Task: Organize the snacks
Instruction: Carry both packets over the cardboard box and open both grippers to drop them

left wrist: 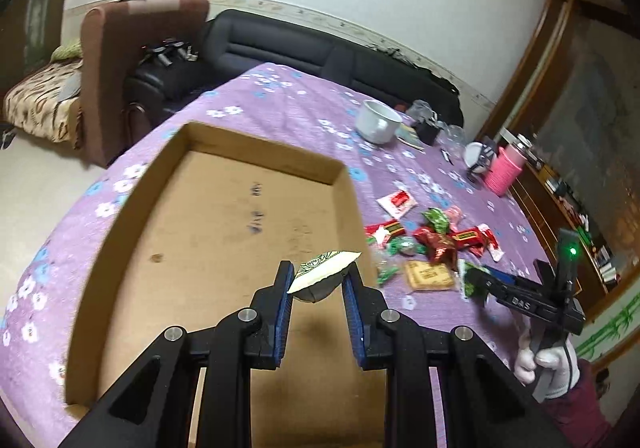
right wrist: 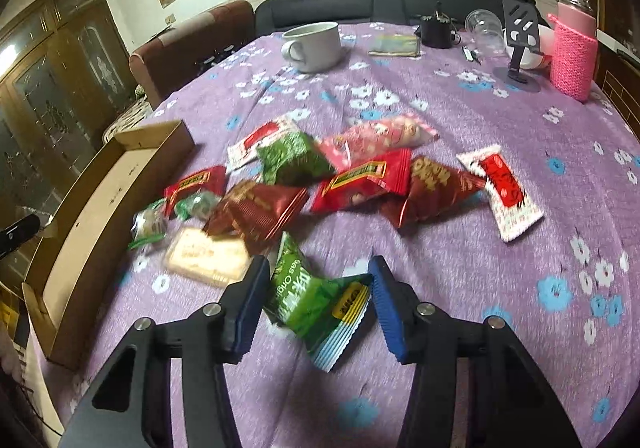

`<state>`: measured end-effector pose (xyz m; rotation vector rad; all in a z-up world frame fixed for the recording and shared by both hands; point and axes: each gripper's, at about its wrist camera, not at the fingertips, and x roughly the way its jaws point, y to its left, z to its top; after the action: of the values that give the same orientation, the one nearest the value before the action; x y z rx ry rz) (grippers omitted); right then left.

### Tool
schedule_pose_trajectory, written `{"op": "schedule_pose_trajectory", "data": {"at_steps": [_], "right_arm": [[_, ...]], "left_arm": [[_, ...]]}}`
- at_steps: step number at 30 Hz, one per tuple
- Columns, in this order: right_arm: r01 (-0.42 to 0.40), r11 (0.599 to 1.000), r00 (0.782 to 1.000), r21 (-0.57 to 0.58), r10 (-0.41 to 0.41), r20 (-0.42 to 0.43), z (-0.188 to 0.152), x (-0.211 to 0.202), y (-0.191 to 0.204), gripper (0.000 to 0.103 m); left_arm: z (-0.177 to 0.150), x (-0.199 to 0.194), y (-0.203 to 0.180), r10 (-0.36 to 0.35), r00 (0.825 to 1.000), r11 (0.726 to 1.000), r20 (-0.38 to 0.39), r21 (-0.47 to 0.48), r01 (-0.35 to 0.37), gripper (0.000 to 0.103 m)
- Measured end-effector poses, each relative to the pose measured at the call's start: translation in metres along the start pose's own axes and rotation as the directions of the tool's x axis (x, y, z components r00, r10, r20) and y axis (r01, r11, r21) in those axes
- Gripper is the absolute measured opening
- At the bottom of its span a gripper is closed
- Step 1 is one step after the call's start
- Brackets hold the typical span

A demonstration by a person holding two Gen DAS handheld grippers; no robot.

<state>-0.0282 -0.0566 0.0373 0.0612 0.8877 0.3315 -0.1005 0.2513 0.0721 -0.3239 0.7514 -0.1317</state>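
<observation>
The left gripper (left wrist: 318,278) hung over the cardboard box (left wrist: 224,208), its fingers spread with a white-and-green packet (left wrist: 320,271) between them; whether they pinched it could not be told. The right gripper (right wrist: 318,280), fingers apart, straddled a green snack pack (right wrist: 310,296) beside the snack pile (right wrist: 320,176) mid-table (right wrist: 460,248).

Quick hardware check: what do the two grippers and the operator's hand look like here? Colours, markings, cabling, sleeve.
Both are black plastic linkage frames with silver pivot bolts and ribbed blue pads on the fingers. The left gripper and right gripper look identical from their own cameras. Seen side-on from the left view, the right gripper body shows white "DAS" lettering, a lit green LED on an upright post, and a thin cable. The white-gloved hand has a maroon sleeve.
</observation>
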Motion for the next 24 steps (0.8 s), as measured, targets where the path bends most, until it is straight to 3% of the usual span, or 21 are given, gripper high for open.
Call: {"op": "schedule_pose_trajectory", "data": {"at_steps": [3,6,12,18,24], "right_arm": [[0.004,1.000,1.000,-0.015,-0.004,-0.019,-0.008,-0.003,0.006,0.049],[0.004,1.000,1.000,-0.017,-0.004,-0.023,-0.014,-0.008,0.012,0.037],[-0.007,0.999,1.000,-0.036,0.008,0.022,-0.013,-0.036,0.036,0.036],[-0.116,0.985,0.993,-0.127,0.119,0.014,0.000,-0.049,0.096,0.037],[-0.280,0.937,0.960,-0.210,0.267,-0.085,-0.004,-0.026,0.179,0.037]], "left_arm": [[-0.002,-0.001,0.012,0.018,1.000,1.000,0.004,-0.020,-0.018,0.025],[-0.005,0.002,0.023,0.028,1.000,0.999,0.000,-0.042,-0.028,0.025],[-0.011,0.005,0.044,0.054,0.998,0.995,-0.013,-0.084,-0.055,0.025],[-0.017,0.007,0.062,0.062,0.998,0.991,-0.024,-0.115,-0.065,0.025],[-0.020,-0.003,0.077,0.091,0.996,0.984,-0.018,-0.151,-0.092,0.026]]}}
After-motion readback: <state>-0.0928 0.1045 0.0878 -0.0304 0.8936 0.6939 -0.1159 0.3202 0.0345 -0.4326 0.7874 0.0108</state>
